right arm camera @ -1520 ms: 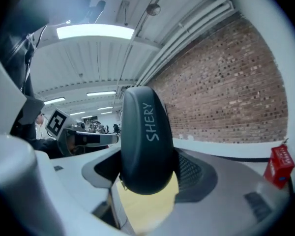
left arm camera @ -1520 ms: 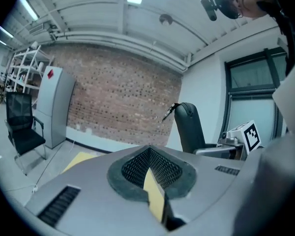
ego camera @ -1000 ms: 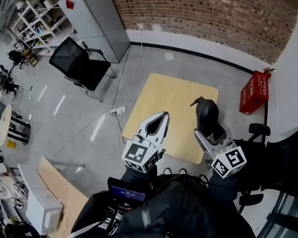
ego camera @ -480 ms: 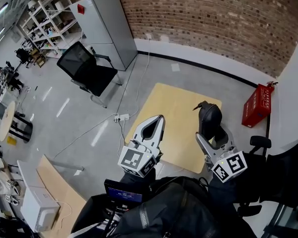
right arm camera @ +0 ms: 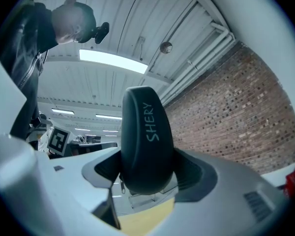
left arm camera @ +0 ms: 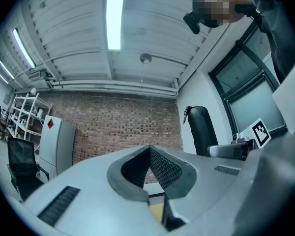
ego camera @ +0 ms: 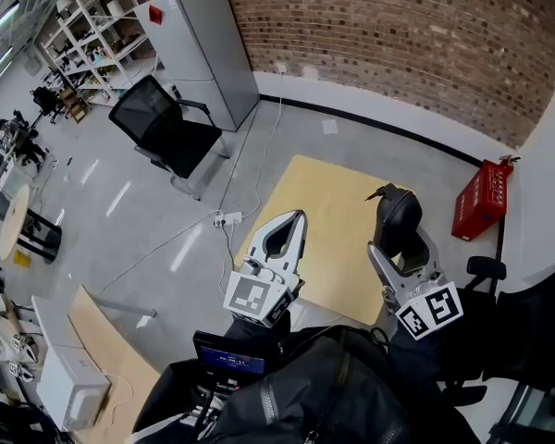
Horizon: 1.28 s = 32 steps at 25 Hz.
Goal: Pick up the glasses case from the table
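Floor [ego camera: 166, 229]: hard grey surface on every side of the tabletop. A case that slips sideways would likely land here rather than on the wood.
Tabletop [ego camera: 326, 202]: bare pale wood, low beneath both tools. I see nothing lying on it.
Glasses case [right arm camera: 145, 136]: dark, rounded and zipped, held in the air over the tabletop's right side, clear of the wood. Most of its length sticks out past the jaw tips, so it looks prone to tipping.
Right tool [ego camera: 400, 246]: clamped on the near end of the glasses case, one jaw on each flank. Risk: the smooth curved shell could pivot or squirt free if the squeeze eases or the hand jerks.
Left tool [left arm camera: 150, 167]: jaws together with nothing between them, held beside the right tool. It is no help if the case drops.
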Tool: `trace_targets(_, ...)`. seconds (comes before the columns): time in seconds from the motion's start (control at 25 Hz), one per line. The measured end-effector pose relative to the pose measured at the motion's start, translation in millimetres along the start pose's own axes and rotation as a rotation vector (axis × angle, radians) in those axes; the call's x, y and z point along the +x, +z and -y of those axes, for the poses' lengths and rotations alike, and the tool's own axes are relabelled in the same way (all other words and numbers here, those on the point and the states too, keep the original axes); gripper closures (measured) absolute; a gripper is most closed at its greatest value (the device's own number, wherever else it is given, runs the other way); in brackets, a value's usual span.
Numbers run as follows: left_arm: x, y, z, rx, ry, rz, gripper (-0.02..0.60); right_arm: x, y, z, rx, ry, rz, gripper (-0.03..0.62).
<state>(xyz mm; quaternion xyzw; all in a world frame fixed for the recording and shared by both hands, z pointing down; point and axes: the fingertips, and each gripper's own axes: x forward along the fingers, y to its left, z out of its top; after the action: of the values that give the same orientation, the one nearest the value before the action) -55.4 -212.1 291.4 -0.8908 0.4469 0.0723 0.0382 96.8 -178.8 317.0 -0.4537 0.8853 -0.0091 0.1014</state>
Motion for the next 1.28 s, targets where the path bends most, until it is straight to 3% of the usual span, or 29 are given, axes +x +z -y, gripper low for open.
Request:
trace_targets(0.32,3,-6,-3,0.053,-0.010,-0.005,0.583,5,0,-2,-0.015,-0.023,-0.012,0.258)
trace_targets(0.8,13,-21,-10,0.078,-0.032,-0.053,0.583,18,-7,6,-0.006,-0.030,-0.029,0.258)
trace_targets(1.28,14,-21,-13,0.098,-0.019,-0.049,0.583,22,-6,7,0.003,-0.032,-0.018,0.258)
